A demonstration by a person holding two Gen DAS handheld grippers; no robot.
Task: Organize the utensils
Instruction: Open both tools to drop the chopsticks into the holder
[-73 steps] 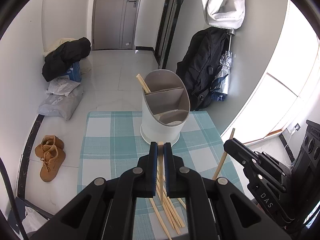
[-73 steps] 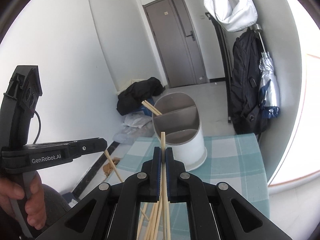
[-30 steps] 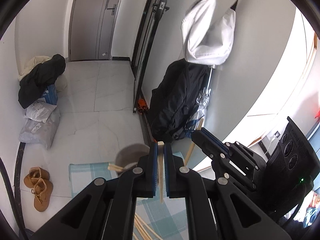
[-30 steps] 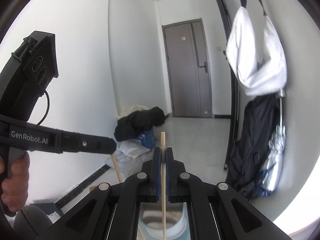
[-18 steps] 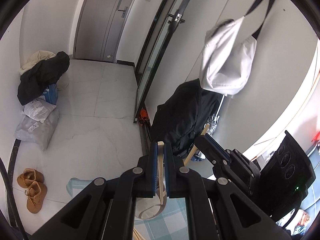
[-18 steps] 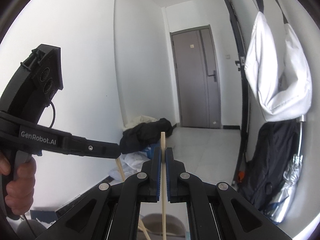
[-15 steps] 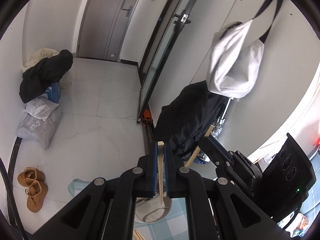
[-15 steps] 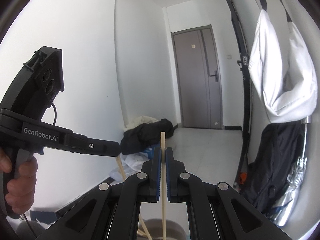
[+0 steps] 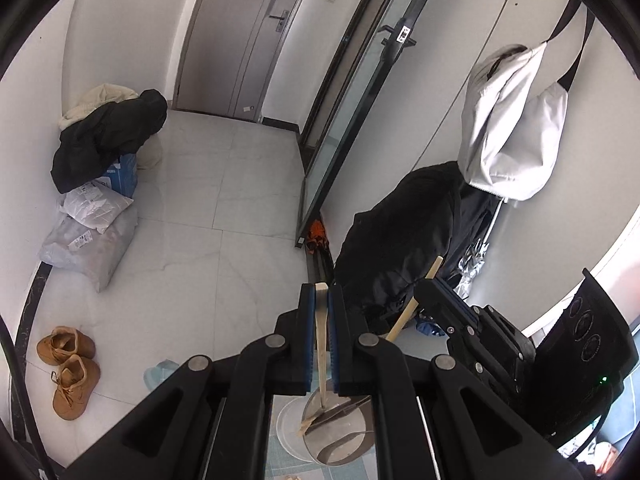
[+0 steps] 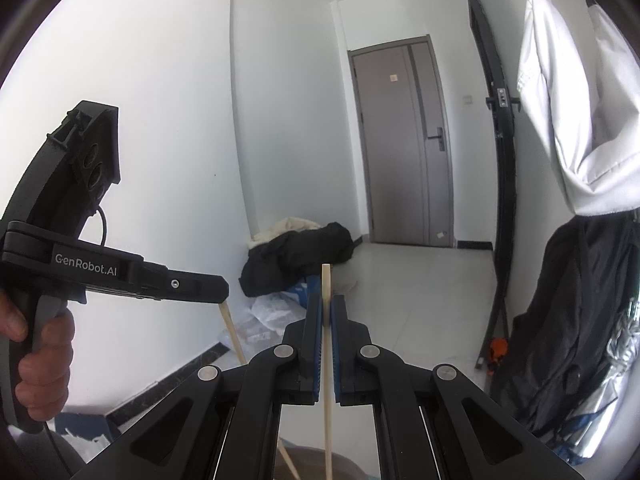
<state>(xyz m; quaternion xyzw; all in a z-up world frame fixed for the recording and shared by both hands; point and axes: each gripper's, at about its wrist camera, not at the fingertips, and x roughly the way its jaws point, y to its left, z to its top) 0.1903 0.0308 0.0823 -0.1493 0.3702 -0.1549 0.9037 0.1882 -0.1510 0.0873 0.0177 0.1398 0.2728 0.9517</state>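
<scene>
— The utensil holder (image 9: 332, 432) sits low down, under the left gripper (image 9: 321, 292). It is a round grey and white cup with walls inside it. One chopstick (image 9: 307, 424) leans in it.

— What do the tongs hold?

— The left gripper is squeezed tight on a wooden chopstick (image 9: 321, 344). Its tip hangs down over the cup. The right gripper (image 10: 326, 304) is squeezed tight on another chopstick (image 10: 327, 360), standing straight up.

— And the hands?

— A hand (image 10: 36, 360) grips the left tool's handle. That tool tips down. The right one points almost flat.
</scene>
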